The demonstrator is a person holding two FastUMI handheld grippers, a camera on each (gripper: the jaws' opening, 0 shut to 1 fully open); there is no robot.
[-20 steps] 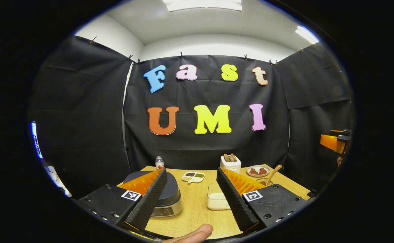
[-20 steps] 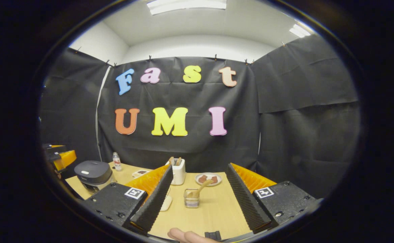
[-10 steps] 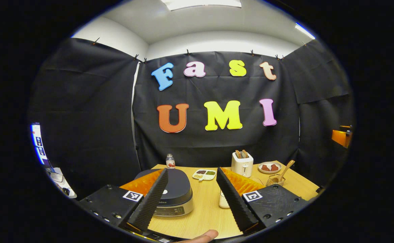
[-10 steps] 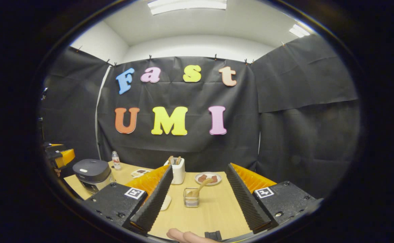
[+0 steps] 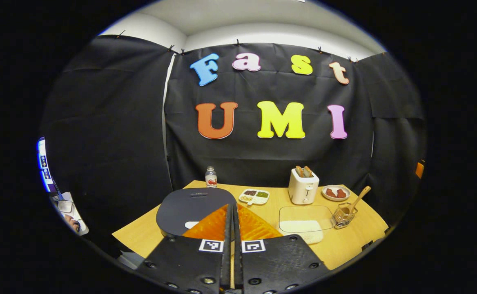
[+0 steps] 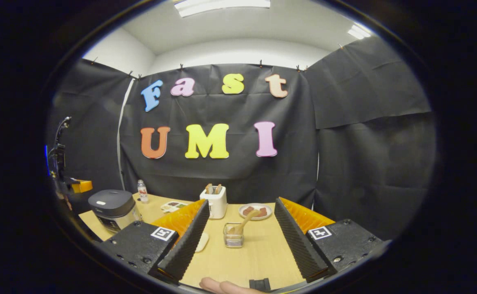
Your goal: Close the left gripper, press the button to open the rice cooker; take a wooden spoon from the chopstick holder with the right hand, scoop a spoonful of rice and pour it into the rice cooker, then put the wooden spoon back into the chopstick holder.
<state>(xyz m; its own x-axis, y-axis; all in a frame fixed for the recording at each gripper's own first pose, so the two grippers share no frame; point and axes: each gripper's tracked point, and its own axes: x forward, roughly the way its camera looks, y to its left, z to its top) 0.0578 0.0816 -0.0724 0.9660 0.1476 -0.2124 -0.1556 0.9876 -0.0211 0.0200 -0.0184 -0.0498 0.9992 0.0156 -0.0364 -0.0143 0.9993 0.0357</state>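
Note:
The dark rice cooker stands with its lid down at the table's left; a pale button shows on its lid. My left gripper hovers above its near right edge, fingers shut with nothing between them. A wooden spoon leans in the wire chopstick holder at the right, beside a clear tray of rice. In the right gripper view, my right gripper stands open, with the chopstick holder and spoon ahead between its fingers. The rice cooker sits far left there.
A white toaster, a plate of red food, a small divided dish and a small bottle line the back of the wooden table. A fingertip shows at the bottom of the right gripper view.
My left gripper has shut its fingers and risen, tilting down over the rice cooker. The right gripper has hardly moved and stays open.

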